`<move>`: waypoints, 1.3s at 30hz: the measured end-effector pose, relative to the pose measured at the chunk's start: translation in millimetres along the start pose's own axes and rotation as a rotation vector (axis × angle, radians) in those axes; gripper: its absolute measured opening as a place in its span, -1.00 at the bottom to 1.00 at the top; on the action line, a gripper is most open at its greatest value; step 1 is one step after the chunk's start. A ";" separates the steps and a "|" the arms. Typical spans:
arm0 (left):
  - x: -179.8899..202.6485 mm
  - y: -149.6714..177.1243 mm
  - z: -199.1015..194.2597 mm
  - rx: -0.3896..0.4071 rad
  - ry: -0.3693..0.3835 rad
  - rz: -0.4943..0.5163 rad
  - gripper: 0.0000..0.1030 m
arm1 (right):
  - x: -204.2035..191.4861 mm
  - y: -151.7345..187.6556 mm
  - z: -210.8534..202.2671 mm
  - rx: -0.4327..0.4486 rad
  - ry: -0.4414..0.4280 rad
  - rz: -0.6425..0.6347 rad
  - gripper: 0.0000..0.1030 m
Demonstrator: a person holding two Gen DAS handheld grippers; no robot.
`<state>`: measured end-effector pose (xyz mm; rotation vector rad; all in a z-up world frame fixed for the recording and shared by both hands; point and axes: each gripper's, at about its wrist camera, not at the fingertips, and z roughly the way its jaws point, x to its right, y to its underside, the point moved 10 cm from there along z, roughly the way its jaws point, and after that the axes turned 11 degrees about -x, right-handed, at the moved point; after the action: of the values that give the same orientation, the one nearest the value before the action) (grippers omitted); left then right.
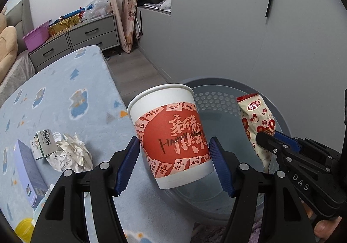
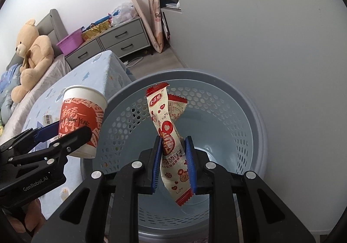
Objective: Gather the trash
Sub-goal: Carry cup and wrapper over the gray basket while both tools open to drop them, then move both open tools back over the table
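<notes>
Beside the blue blanket's (image 1: pixel 65 95) edge, the left gripper (image 1: pixel 173 165) clasps a paper cup (image 1: pixel 171 132) and the right gripper (image 2: pixel 173 162) pinches a snack wrapper (image 2: pixel 167 134) over the grey-blue basket (image 2: pixel 249 113)

The basket (image 2: pixel 249 100) stands on the floor just beside the bed (image 1: pixel 65 95), before the wall. The cup (image 1: pixel 171 134) hangs at the basket's left rim, the wrapper (image 2: pixel 171 134) over its middle. On the bed, left of the cup, crumpled paper (image 1: pixel 71 154) lies beside a box (image 1: pixel 26 162). Drawers (image 2: pixel 121 41) stand behind the bed.
</notes>
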<state>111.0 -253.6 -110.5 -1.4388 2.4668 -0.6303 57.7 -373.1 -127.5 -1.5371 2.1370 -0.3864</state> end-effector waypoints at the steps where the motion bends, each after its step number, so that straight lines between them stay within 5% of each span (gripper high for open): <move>1: -0.3 -1.0 1.4 0.000 -0.003 0.001 0.24 | -3.1 -1.9 1.7 0.000 0.001 0.003 -0.54; 7: 2.4 -4.0 -0.1 0.009 -0.003 0.013 0.25 | -3.7 -3.3 0.1 0.016 0.008 0.009 -0.51; 12: 1.6 -3.7 0.9 -0.001 -0.012 0.013 0.25 | -1.1 -3.7 -3.4 0.030 0.012 0.016 -0.27; 39: -20.8 7.7 -4.7 -0.007 -0.034 -0.051 0.28 | -5.9 -2.5 -2.5 0.024 0.012 0.001 -0.24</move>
<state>113.6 -231.0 -110.5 -1.5071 2.4156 -0.6034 59.9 -368.5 -122.9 -1.5245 2.1346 -0.4210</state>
